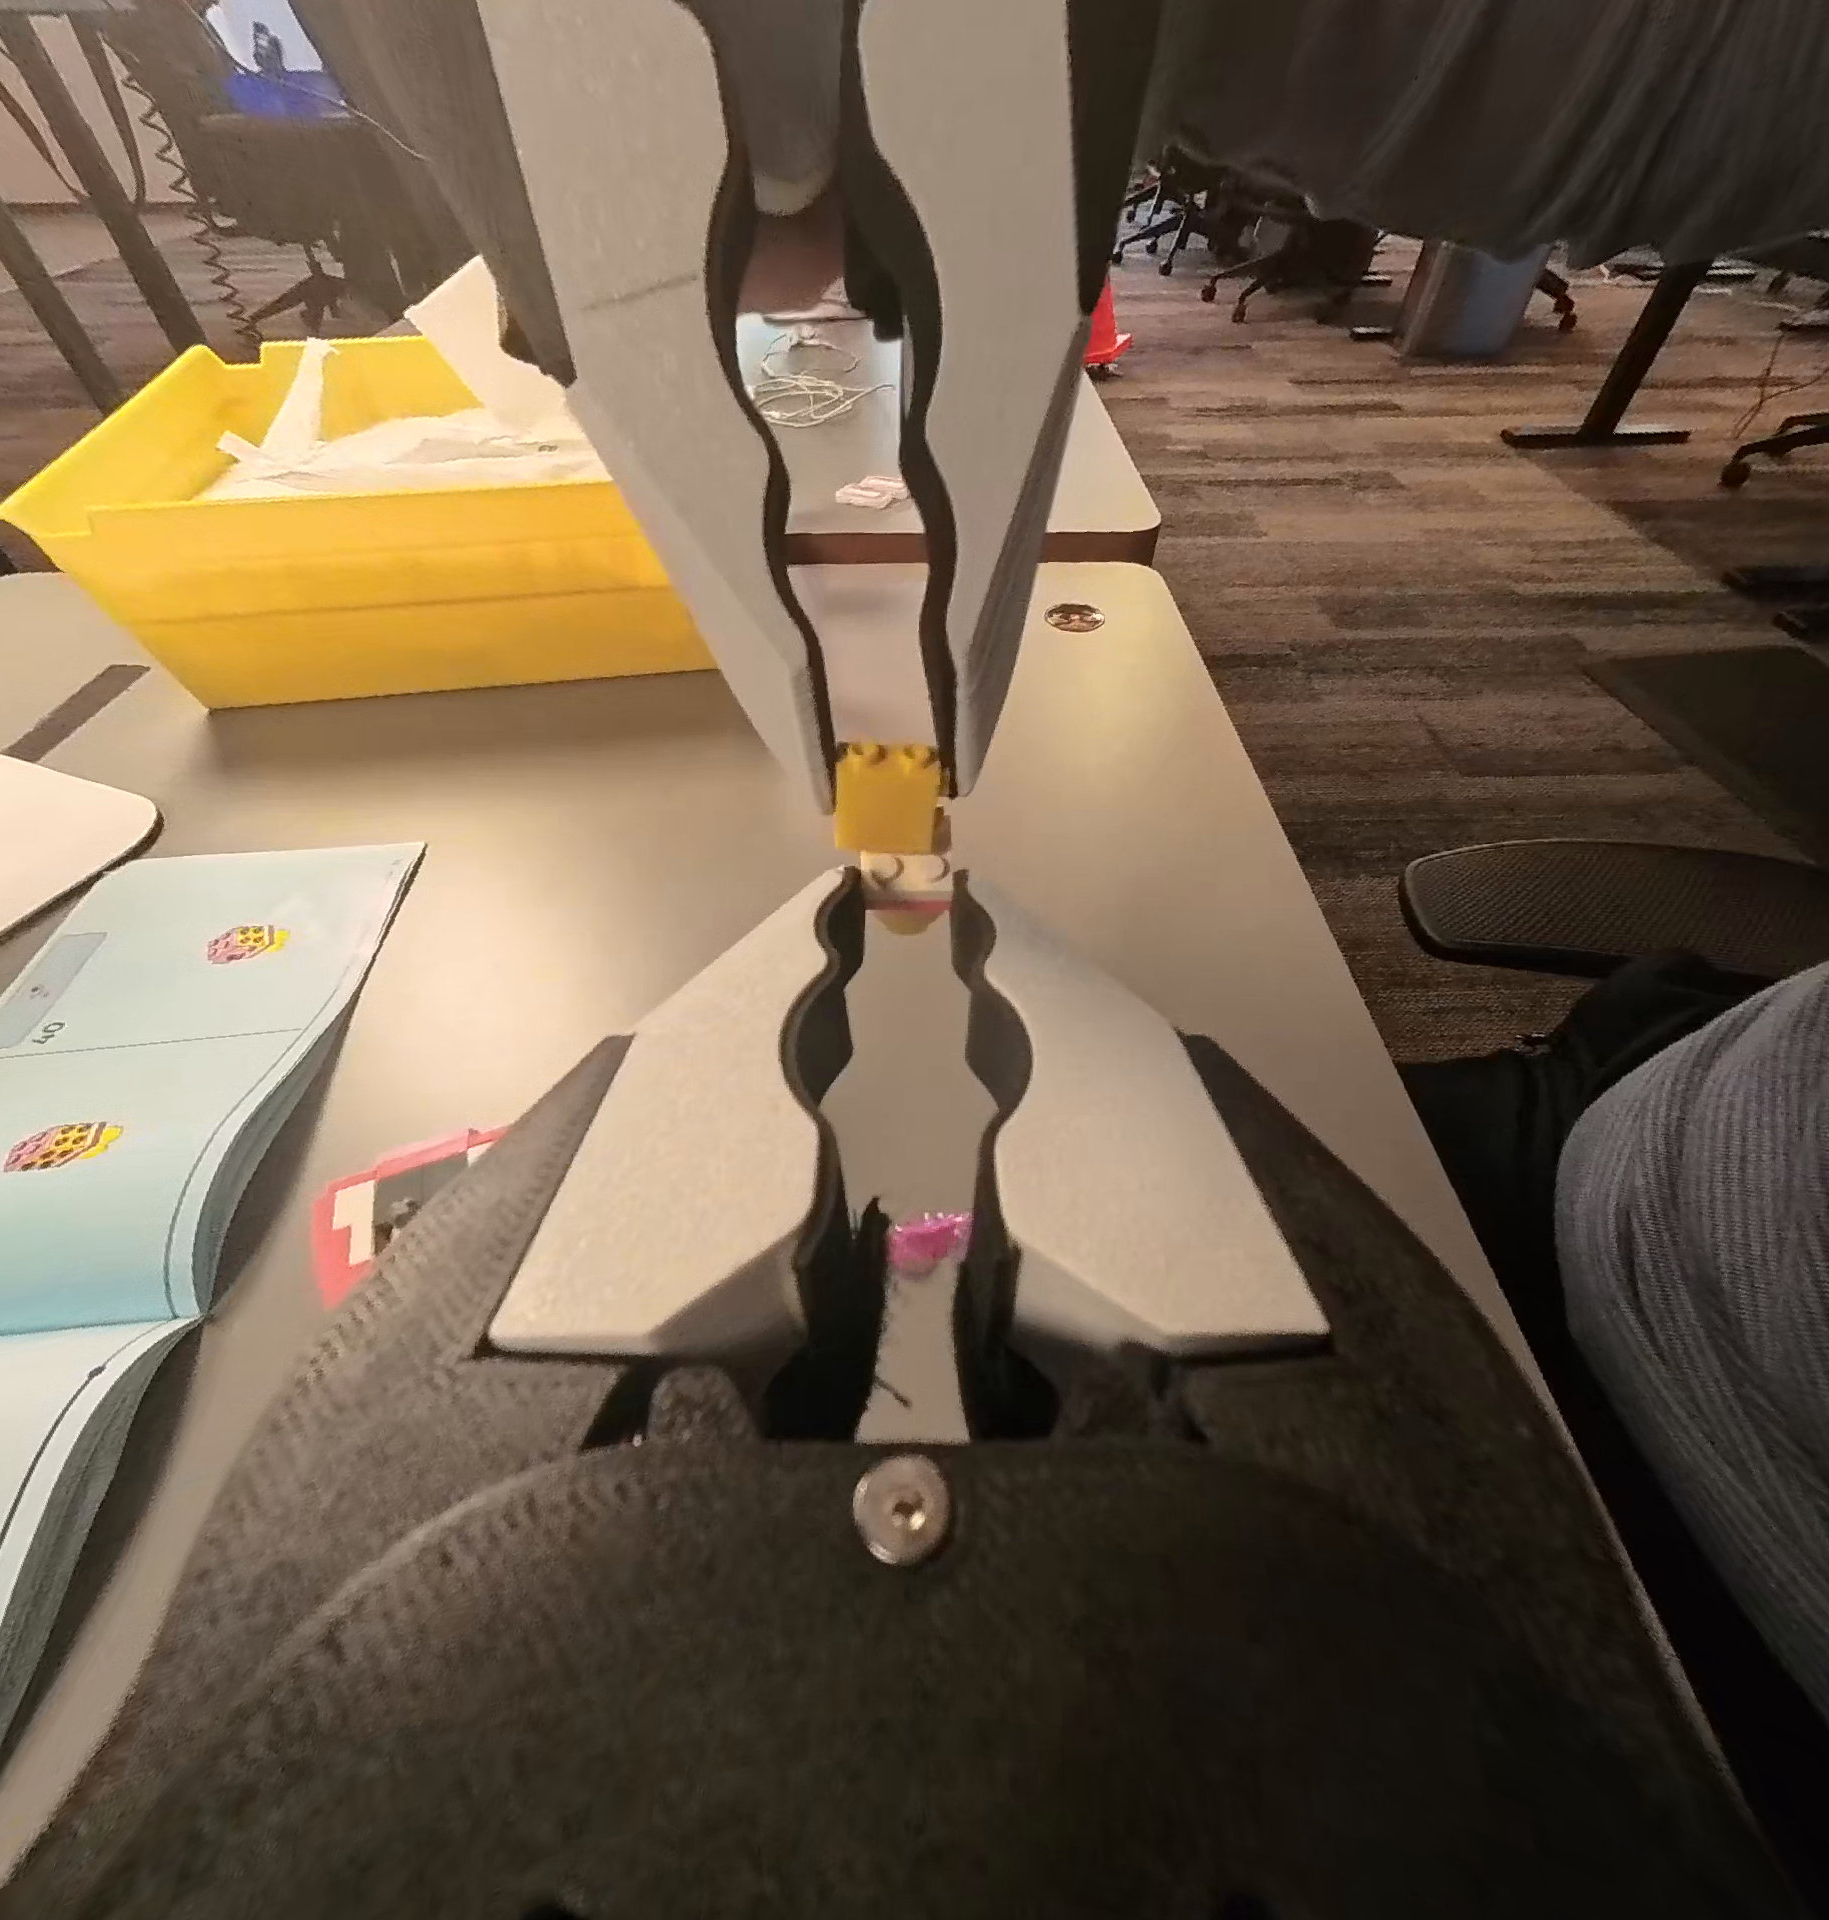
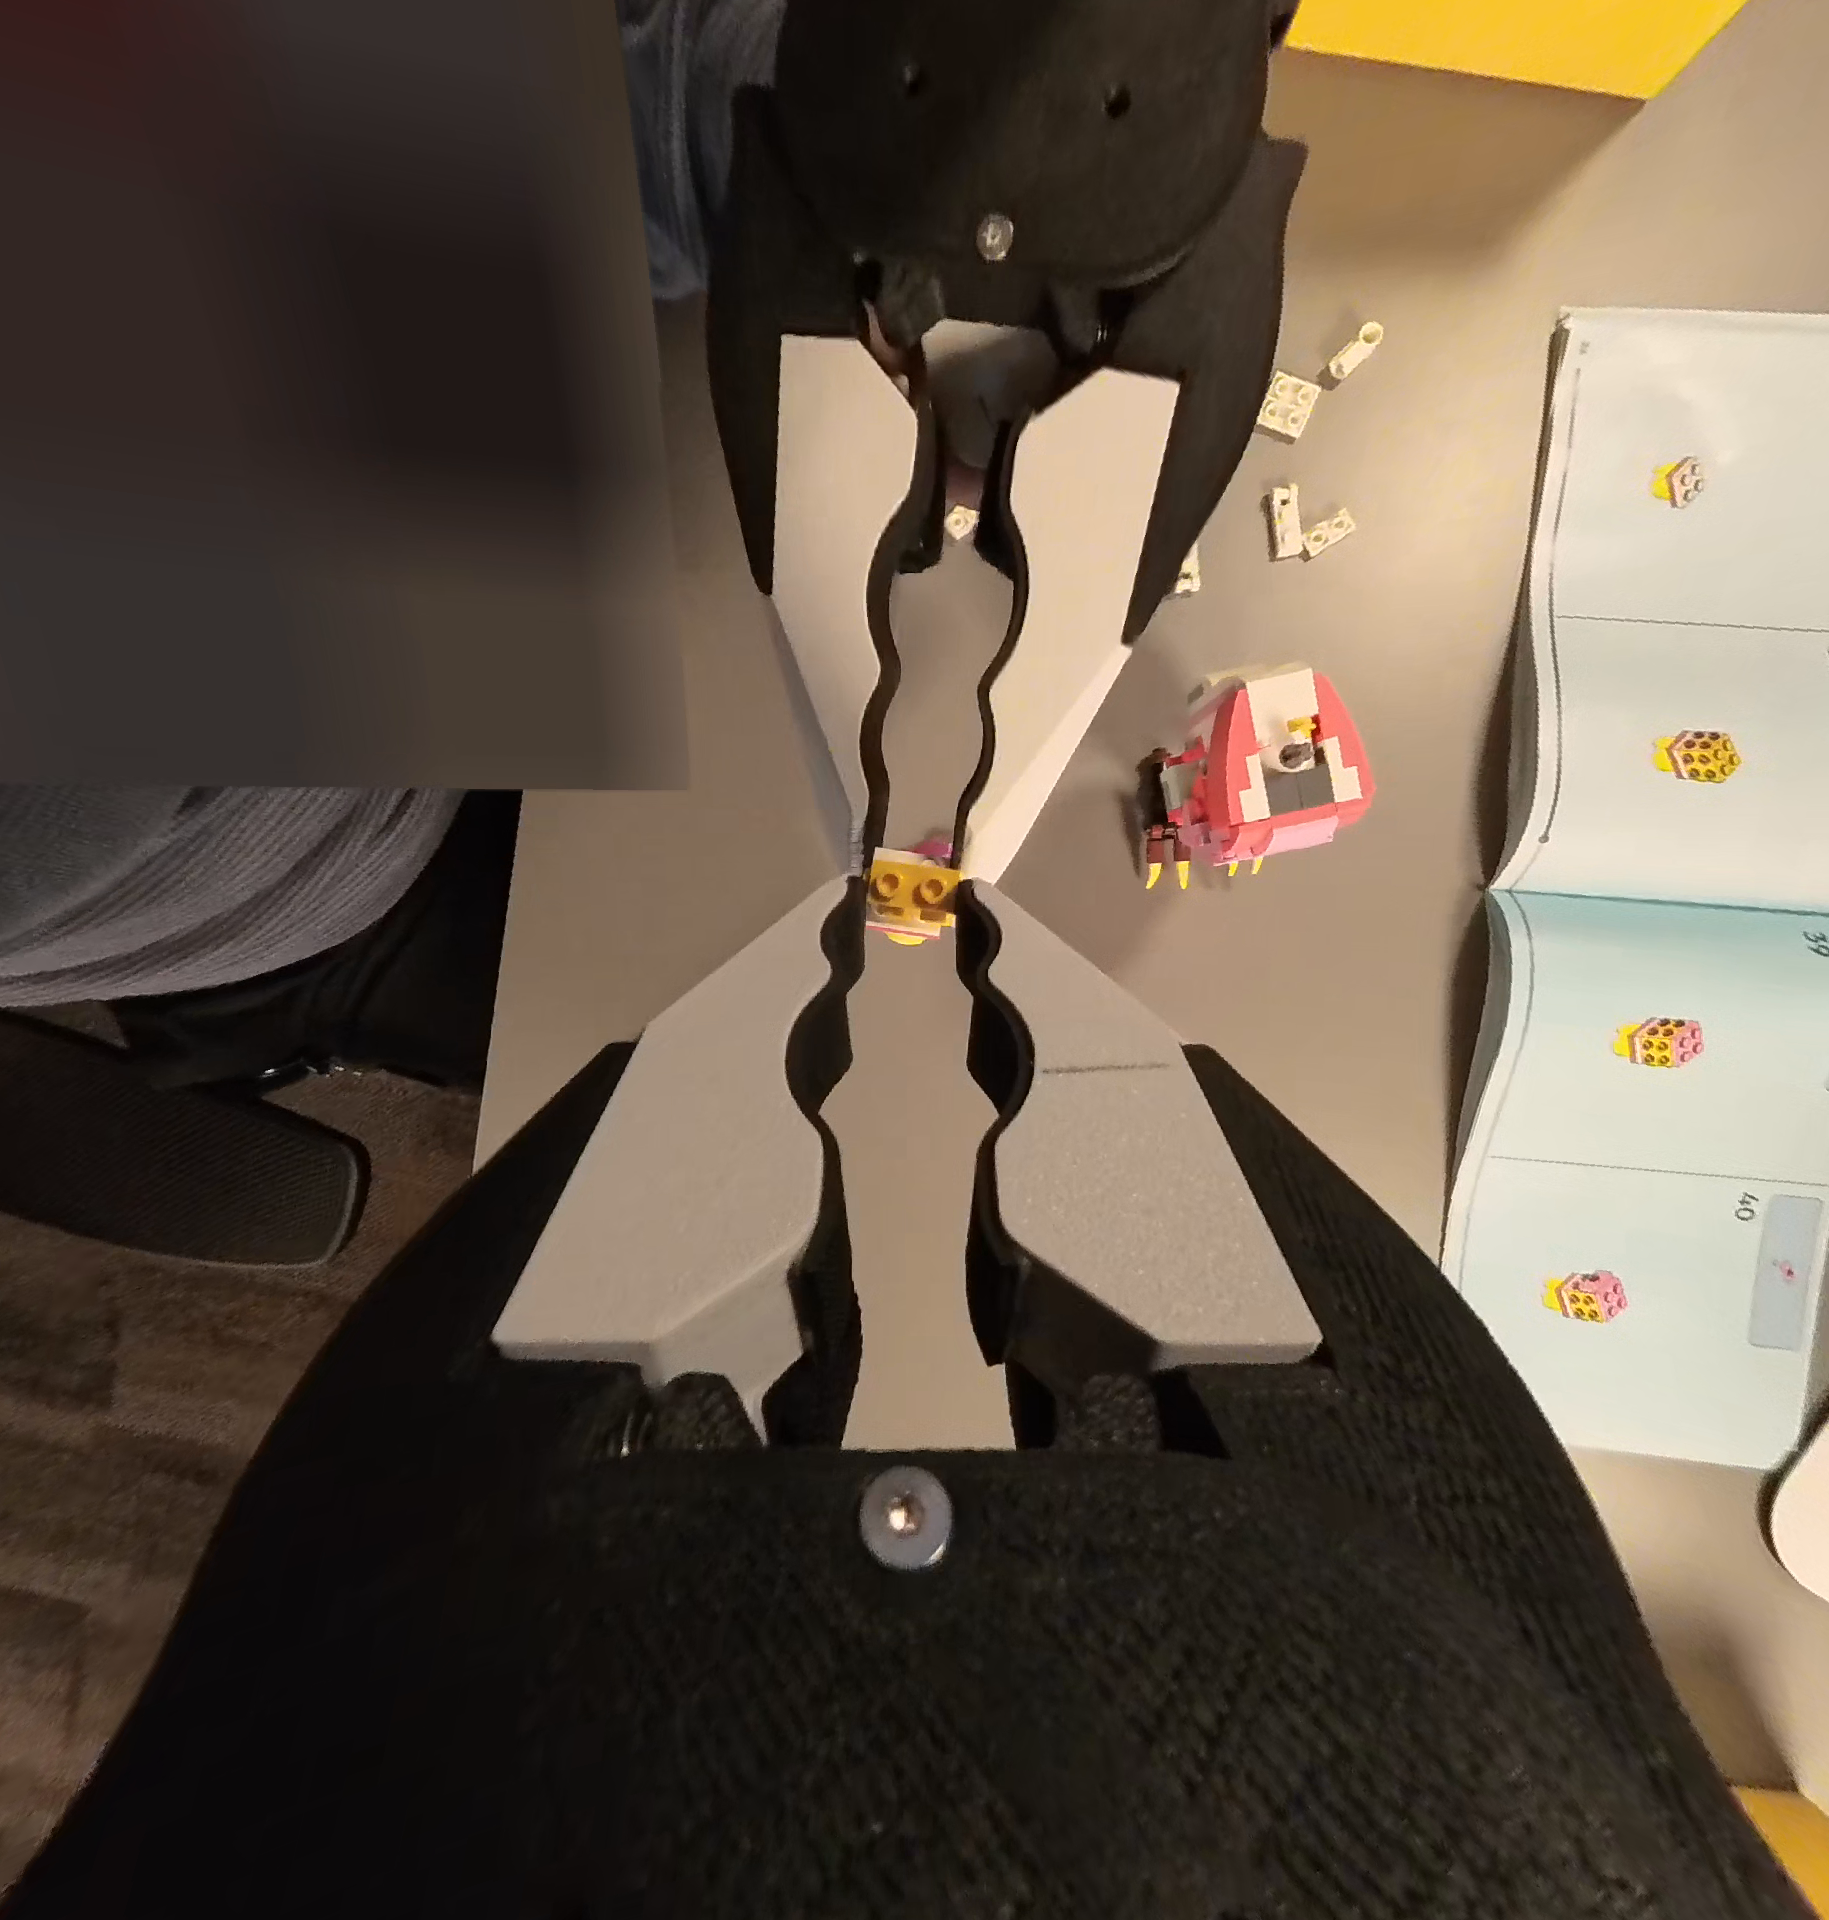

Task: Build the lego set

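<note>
Two sets of jaws meet tip to tip above the bench's right edge, right gripper (image 2: 908, 902) nipping a yellow brick (image 1: 886, 796), left gripper (image 1: 905, 891) clamping the white-and-pink piece (image 1: 907, 871) beneath (misaligned studs could pop either free).

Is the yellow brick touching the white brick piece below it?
Touching. The left wrist view shows the yellow brick sitting directly on the white brick piece, without gap.

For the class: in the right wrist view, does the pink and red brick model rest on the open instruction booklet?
No. The pink and red brick model stands on the bare table, apart from the booklet.
</note>
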Demonstrator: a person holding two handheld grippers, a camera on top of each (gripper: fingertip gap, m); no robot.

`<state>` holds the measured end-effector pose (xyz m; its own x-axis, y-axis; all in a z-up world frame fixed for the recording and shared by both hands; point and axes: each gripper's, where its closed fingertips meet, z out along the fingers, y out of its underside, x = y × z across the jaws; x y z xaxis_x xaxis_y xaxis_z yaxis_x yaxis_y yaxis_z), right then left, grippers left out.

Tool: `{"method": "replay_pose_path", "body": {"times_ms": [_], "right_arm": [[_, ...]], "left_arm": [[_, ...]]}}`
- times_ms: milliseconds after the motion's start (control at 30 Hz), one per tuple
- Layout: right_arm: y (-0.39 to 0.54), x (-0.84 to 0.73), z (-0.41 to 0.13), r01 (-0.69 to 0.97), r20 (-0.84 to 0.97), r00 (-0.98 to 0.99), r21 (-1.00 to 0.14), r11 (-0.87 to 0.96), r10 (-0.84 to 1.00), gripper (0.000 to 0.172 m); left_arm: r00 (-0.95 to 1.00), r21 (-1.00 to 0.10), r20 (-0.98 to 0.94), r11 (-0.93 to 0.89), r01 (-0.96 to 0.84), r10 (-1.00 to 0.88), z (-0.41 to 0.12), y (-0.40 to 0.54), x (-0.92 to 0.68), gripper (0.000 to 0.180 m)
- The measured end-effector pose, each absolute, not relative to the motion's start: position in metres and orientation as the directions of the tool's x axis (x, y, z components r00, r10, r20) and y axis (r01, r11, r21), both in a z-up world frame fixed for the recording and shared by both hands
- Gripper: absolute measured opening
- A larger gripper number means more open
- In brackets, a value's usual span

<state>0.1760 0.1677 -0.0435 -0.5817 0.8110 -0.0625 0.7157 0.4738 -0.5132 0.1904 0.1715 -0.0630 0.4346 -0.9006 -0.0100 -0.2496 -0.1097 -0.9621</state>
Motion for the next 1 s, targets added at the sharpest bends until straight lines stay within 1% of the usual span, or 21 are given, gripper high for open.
{"method": "replay_pose_path", "body": {"times_ms": [133, 200, 300, 500, 633, 900, 1000], "right_arm": [[0.1649, 0.1774, -0.043, 0.722, -0.085, -0.592, -0.498, 0.481, 0.801, 0.016], [0.1654, 0.1771, -0.0441, 0.722, -0.08, -0.591, -0.495, 0.483, 0.802, 0.016], [0.1671, 0.1763, -0.047, 0.724, -0.068, -0.587, -0.491, 0.486, 0.806, 0.016], [0.1698, 0.1753, -0.0448, 0.723, -0.044, -0.582, -0.486, 0.492, 0.812, 0.016], [0.168, 0.1798, -0.0497, 0.739, -0.068, -0.596, -0.436, 0.513, 0.8, 0.016], [0.1738, 0.1776, -0.052, 0.772, -0.045, -0.578, -0.355, 0.528, 0.815, 0.016], [0.1725, 0.1794, -0.0519, 0.783, -0.077, -0.571, -0.349, 0.514, 0.817, 0.016]], "left_arm": [[0.457, -0.951, -0.03, -0.115, -0.287, -0.889, -0.069, 0.1752, 0.1872, 0.014], [0.451, -0.958, -0.014, -0.117, -0.261, -0.892, -0.0651, 0.1741, 0.187, 0.014], [0.462, -0.954, -0.027, -0.116, -0.277, -0.886, -0.0674, 0.1757, 0.1853, 0.014], [0.449, -0.961, -0.006, -0.119, -0.249, -0.893, -0.0647, 0.1742, 0.1874, 0.014], [0.453, -0.955, -0.012, -0.124, -0.269, -0.891, -0.0694, 0.1756, 0.1877, 0.014], [0.453, -0.952, -0.004, -0.135, -0.275, -0.891, -0.0716, 0.1759, 0.1867, 0.014], [0.446, -0.953, 0.005, -0.14, -0.27, -0.895, -0.0712, 0.1747, 0.1876, 0.014]]}}
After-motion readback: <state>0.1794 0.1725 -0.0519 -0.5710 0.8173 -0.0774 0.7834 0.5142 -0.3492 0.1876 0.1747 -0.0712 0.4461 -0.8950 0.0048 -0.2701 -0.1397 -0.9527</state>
